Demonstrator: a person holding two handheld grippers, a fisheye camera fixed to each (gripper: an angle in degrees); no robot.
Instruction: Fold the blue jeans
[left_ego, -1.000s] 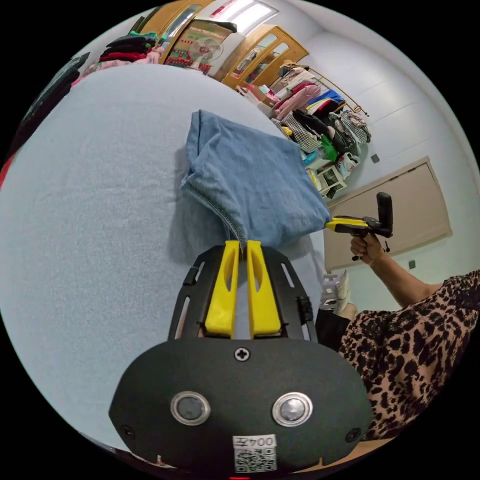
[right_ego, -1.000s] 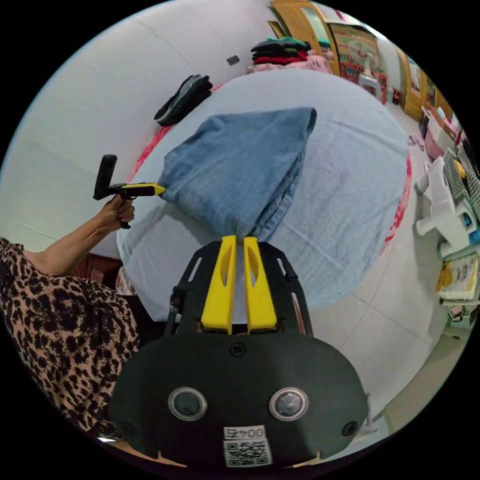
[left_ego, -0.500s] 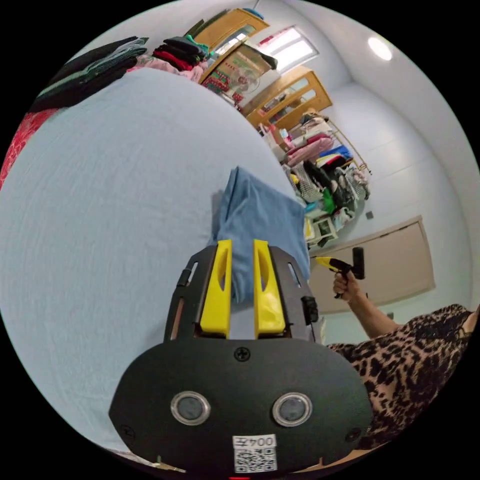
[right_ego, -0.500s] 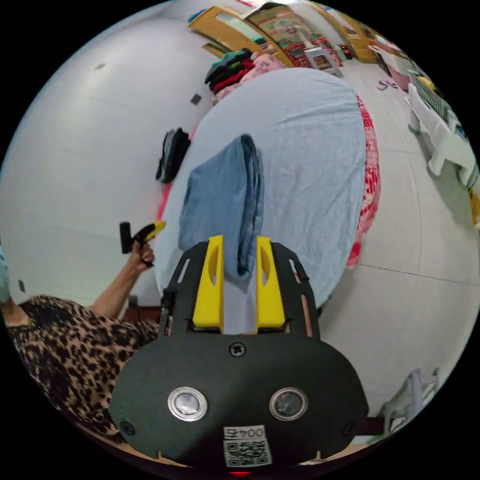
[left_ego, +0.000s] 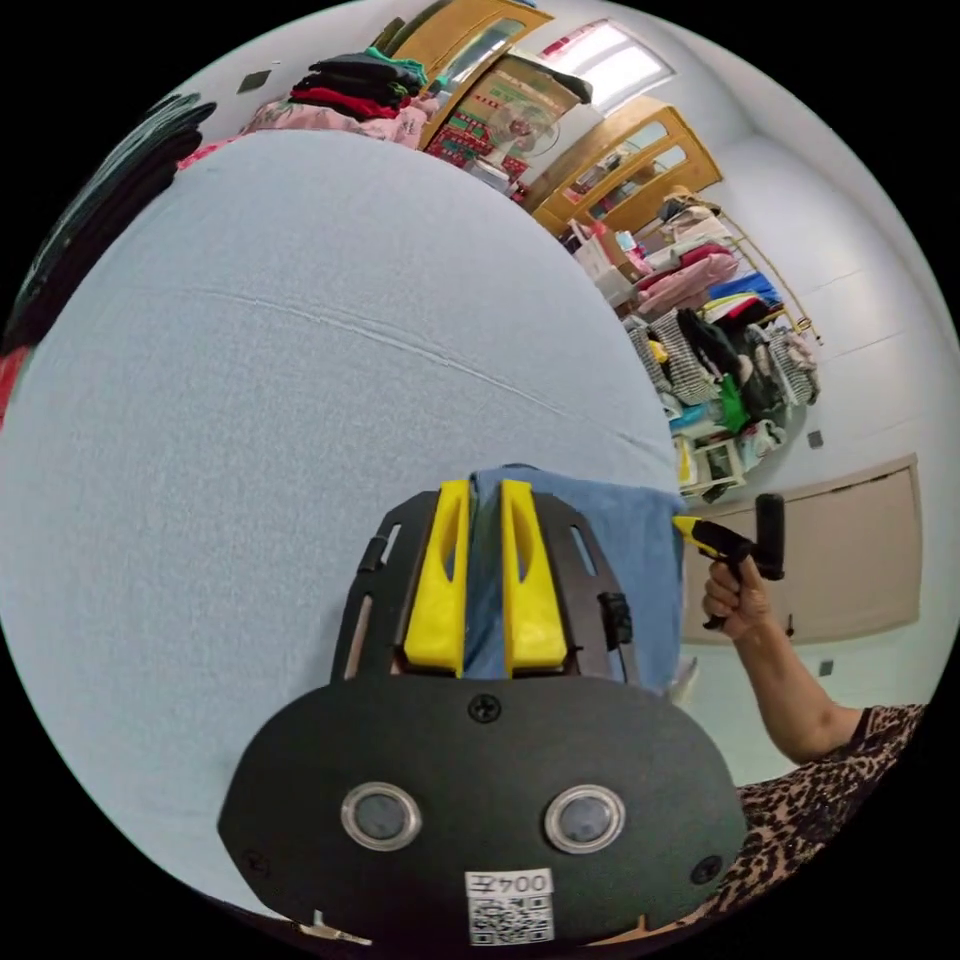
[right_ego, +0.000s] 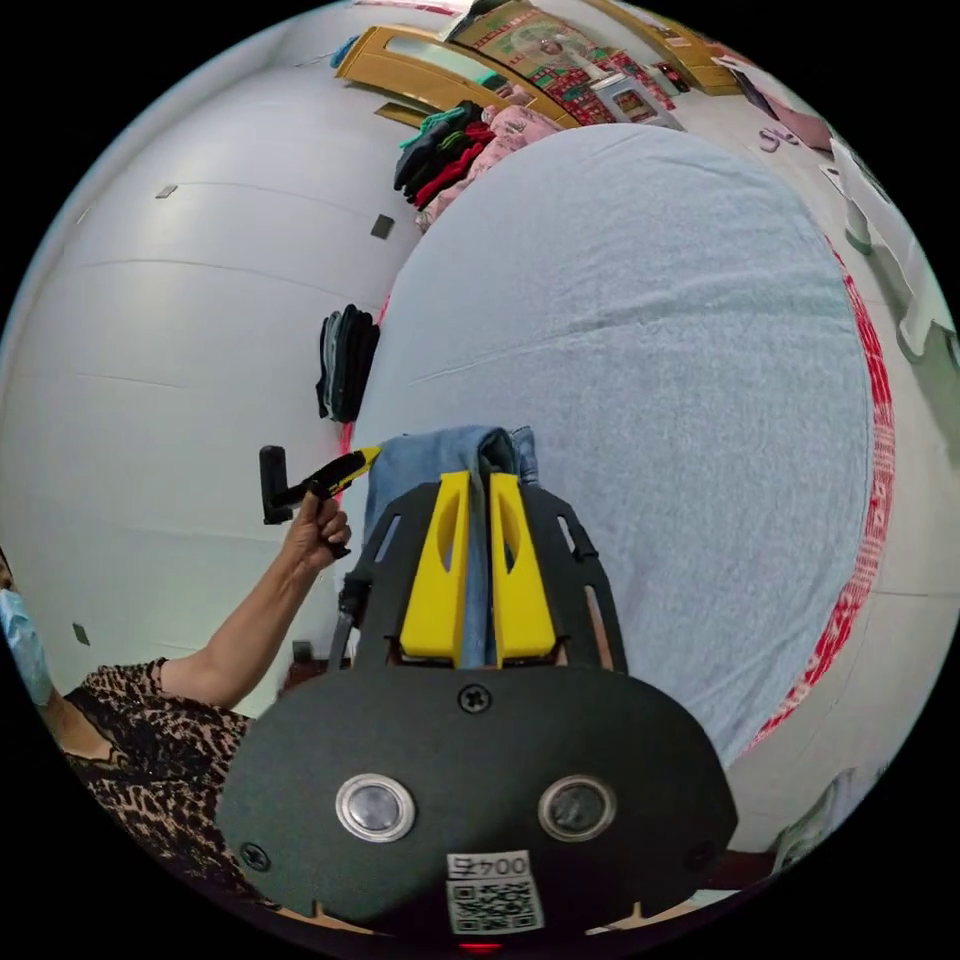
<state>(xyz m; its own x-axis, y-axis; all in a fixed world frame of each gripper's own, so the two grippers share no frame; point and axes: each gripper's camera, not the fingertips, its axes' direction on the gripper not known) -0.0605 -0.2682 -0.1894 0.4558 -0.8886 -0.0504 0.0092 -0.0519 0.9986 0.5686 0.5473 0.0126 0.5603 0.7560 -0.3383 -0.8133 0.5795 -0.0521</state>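
Observation:
The folded blue jeans (left_ego: 625, 570) hang as a short denim panel stretched between both grippers at the near edge of the bed (left_ego: 280, 380). My left gripper (left_ego: 485, 487) is shut on one upper corner, with denim running down between its yellow jaws. The right gripper (left_ego: 693, 524), held in a hand, pinches the other corner. In the right gripper view the jeans (right_ego: 425, 462) bunch over the jaw tips, and my right gripper (right_ego: 478, 480) is shut on them. The left gripper (right_ego: 345, 468) grips the far corner there.
The bed's pale blue sheet (right_ego: 640, 360) stretches away, over a red cover edge (right_ego: 862, 560). Folded clothes stacks (left_ego: 345, 85) and a dark pile (right_ego: 345, 362) lie at its far sides. A crowded clothes rack (left_ego: 720, 330) stands by the wall. The person's leopard-print sleeve (right_ego: 150, 730) is close.
Both grippers let go of the jeans' near corners, stood wider half a second ago, and have closed on the denim again. The jeans now sit closer, hanging between the grippers at the bed's near edge.

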